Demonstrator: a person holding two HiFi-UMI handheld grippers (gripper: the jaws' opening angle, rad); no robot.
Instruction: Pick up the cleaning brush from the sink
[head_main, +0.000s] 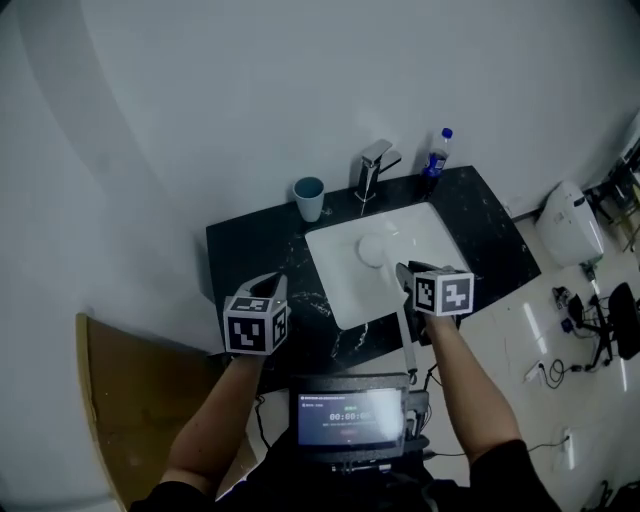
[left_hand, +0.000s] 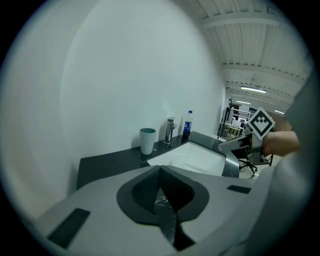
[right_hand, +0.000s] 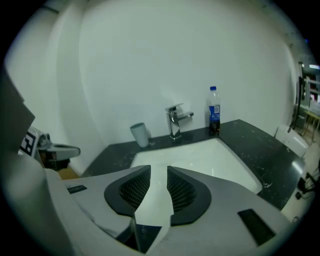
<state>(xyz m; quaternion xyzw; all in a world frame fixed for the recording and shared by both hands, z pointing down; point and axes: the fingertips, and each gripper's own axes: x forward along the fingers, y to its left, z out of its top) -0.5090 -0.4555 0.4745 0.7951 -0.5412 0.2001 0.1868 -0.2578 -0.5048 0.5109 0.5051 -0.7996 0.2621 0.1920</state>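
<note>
The black counter (head_main: 250, 255) stands against the white wall. It has little white specks on it. A white square sink (head_main: 335, 285) is set into the middle of it, and dark counter shows on each side. A blue-green cup (head_main: 309, 198) stands upright on the counter behind the sink's left corner, near the wall. A shiny metal tap (head_main: 372, 168) stands behind the sink, in the middle. A clear bottle (head_main: 436, 155) with a blue cap and a blue label stands upright just right of the tap.
</note>
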